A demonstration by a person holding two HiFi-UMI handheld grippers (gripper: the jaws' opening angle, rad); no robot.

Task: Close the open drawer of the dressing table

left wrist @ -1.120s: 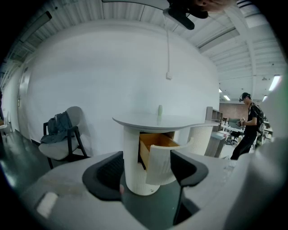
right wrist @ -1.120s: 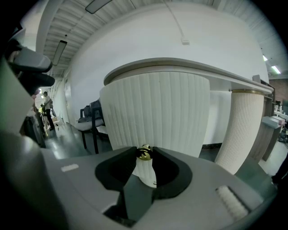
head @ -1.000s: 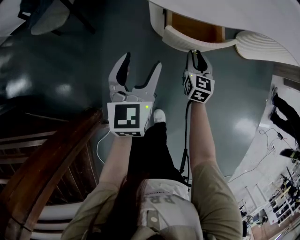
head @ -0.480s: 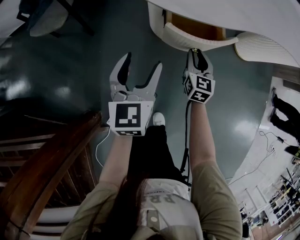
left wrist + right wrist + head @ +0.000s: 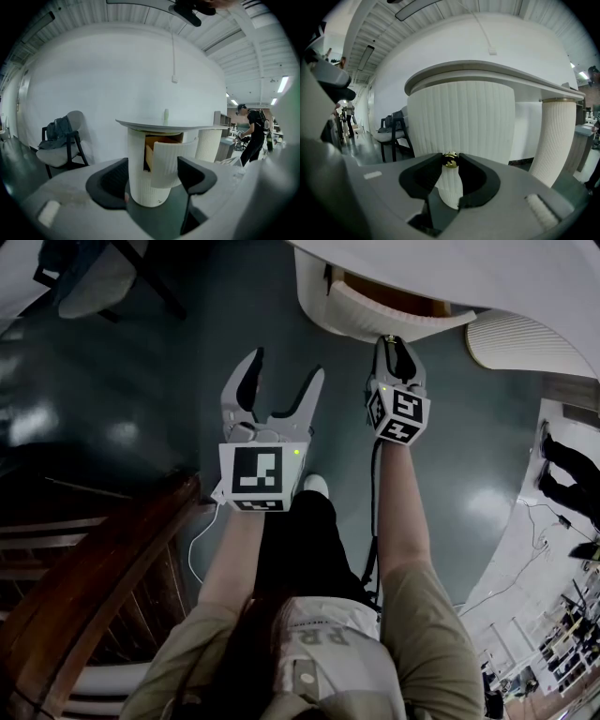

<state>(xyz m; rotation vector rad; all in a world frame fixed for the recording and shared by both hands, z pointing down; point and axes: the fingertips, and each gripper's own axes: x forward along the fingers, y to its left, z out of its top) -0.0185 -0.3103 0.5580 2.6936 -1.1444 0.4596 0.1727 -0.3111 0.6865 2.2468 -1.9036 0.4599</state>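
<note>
Right gripper (image 5: pixel 450 165) is pinching the small gold knob (image 5: pixel 450 159) at its jaw tips, jaws part-closed on it. The drawer (image 5: pixel 461 117) is standing partly open straight ahead. Left gripper (image 5: pixel 154 180) is gaping empty, with the dressing table (image 5: pixel 164 125) well ahead. The drawer is probably rigid and easy-sliding. The knob is looking smooth and slippery, so a squarely held, straight push seems best.

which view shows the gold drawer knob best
The right gripper view: the gold knob sits centred, pinched by the right tongs. The head view hides it behind those tongs; the left gripper view shows the drawer front but no knob.
</note>
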